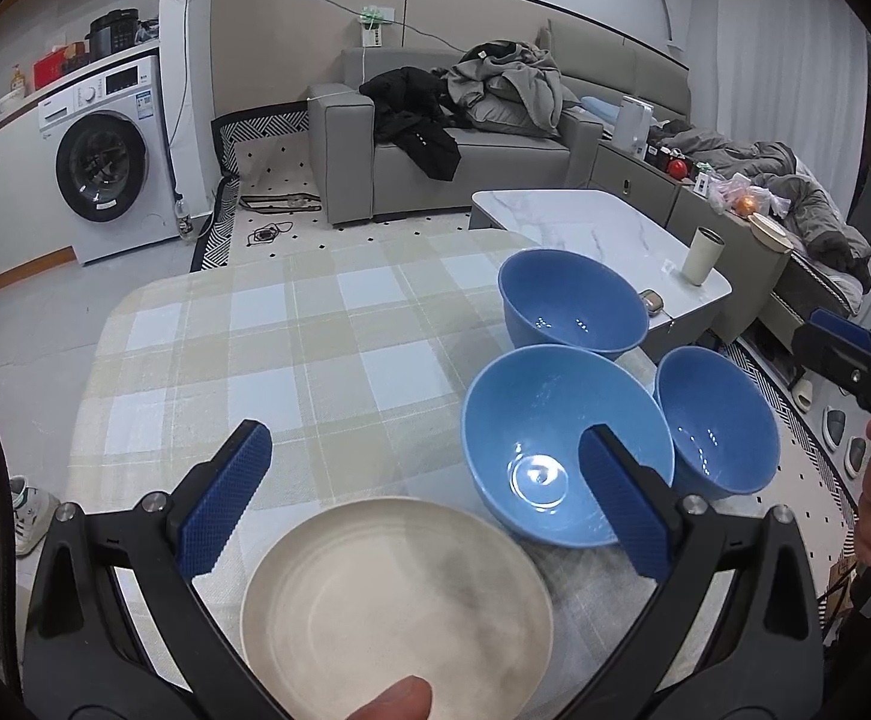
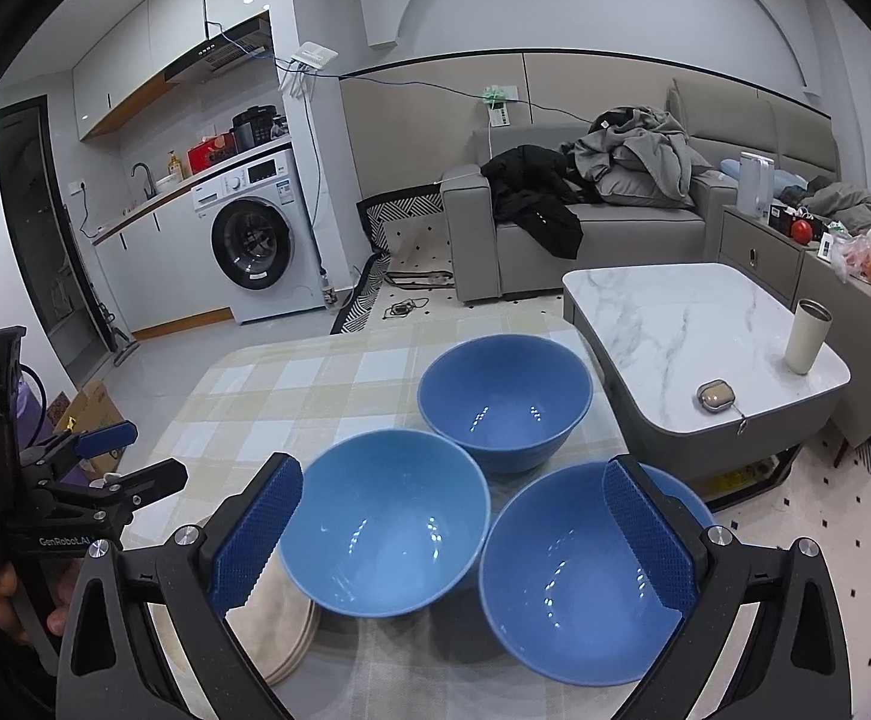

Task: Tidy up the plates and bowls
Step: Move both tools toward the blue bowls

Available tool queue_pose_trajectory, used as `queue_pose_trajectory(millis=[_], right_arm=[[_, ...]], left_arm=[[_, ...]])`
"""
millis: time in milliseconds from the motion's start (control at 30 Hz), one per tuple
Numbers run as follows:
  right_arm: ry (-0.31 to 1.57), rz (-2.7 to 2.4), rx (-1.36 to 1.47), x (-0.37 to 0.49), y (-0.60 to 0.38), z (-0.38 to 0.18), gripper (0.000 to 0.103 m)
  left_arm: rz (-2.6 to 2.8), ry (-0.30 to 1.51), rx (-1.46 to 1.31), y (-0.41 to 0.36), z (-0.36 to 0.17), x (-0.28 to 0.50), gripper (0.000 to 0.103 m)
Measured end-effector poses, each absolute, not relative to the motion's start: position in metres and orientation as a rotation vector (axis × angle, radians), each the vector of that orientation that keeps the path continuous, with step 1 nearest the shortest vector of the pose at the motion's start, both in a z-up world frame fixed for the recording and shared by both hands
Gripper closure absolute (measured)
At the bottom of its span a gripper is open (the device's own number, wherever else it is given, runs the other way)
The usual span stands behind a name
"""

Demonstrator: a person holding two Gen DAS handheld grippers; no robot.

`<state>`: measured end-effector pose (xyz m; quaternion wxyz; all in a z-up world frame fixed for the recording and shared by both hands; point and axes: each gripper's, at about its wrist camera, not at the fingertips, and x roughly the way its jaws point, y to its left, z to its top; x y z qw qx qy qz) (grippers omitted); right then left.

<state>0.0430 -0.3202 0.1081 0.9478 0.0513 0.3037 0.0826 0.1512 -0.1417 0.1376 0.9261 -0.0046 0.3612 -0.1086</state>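
Observation:
Three blue bowls stand on the checked tablecloth [image 1: 255, 360]: a far one [image 1: 573, 300] [image 2: 504, 399], a lighter middle one [image 1: 561, 444] [image 2: 387, 531] and a near right one [image 1: 717, 420] [image 2: 579, 576]. A cream plate [image 1: 396, 600] lies at the table's near edge; in the right wrist view it shows as a small stack [image 2: 282, 618] partly behind the left finger. My left gripper [image 1: 423, 492] is open and empty above the plate. My right gripper [image 2: 453, 531] is open and empty above the two near bowls.
A marble coffee table [image 2: 687, 324] with a cream tumbler [image 2: 807, 343] and a small case [image 2: 714, 396] stands just right of the table. A grey sofa [image 2: 585, 228] with clothes is behind. A washing machine [image 2: 255, 240] stands at the back left.

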Motion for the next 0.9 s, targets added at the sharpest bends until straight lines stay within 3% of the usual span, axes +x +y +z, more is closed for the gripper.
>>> queue_pose_trajectory(millis=[900], right_arm=[[0.709,0.133,0.099,0.143,-0.362,0.095,0.001]], left_arm=[[-0.236,0.842,-0.003,-0.183,0.114,0.280,0.001]])
